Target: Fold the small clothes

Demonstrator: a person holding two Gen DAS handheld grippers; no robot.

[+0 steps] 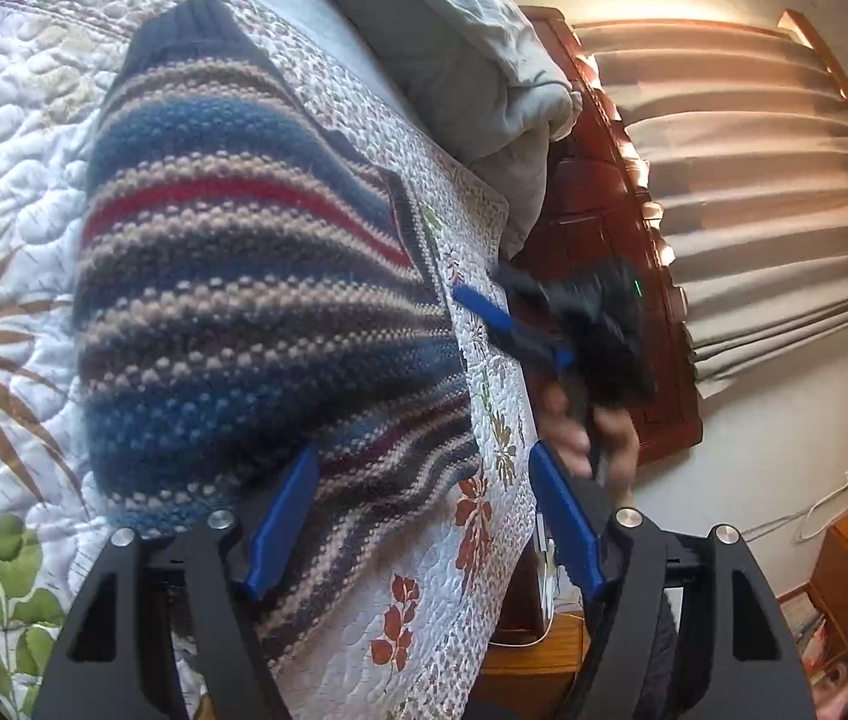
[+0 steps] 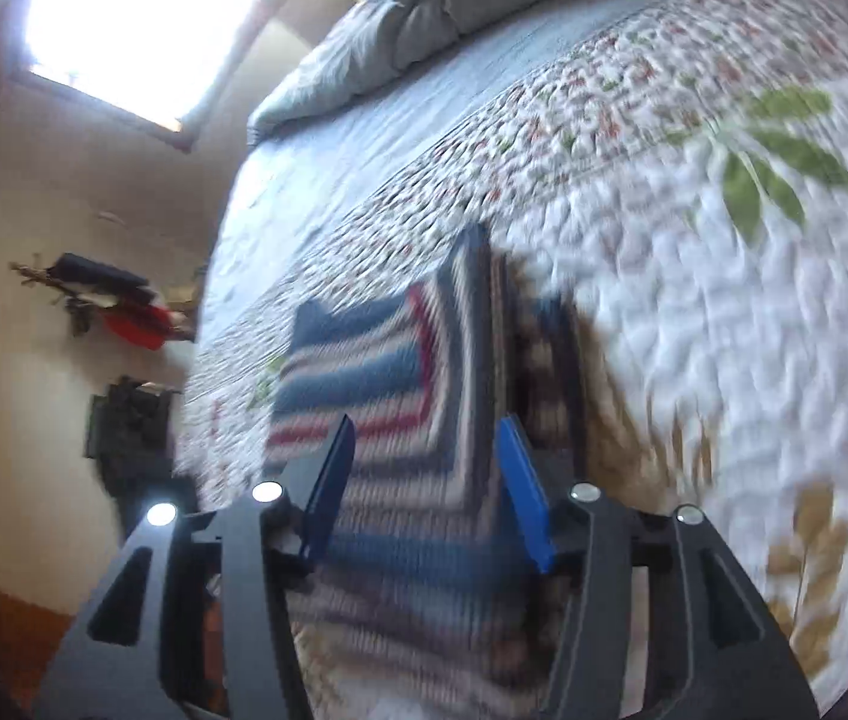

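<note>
Striped sweater (image 1: 256, 276) lies folded on the quilt (image 1: 16, 276); left gripper (image 1: 424, 480) spread, one finger over the knit, holding nothing; right gripper (image 2: 427, 450) likewise spread above it, view blurred.

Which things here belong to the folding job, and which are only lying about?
Job: striped sweater, left gripper, right gripper, both open.
Lying about: quilt, grey duvet, curtain, headboard.

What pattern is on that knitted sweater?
Horizontal stripes on the sweater: blue, navy, beige and red; clearest in the left wrist view.
</note>
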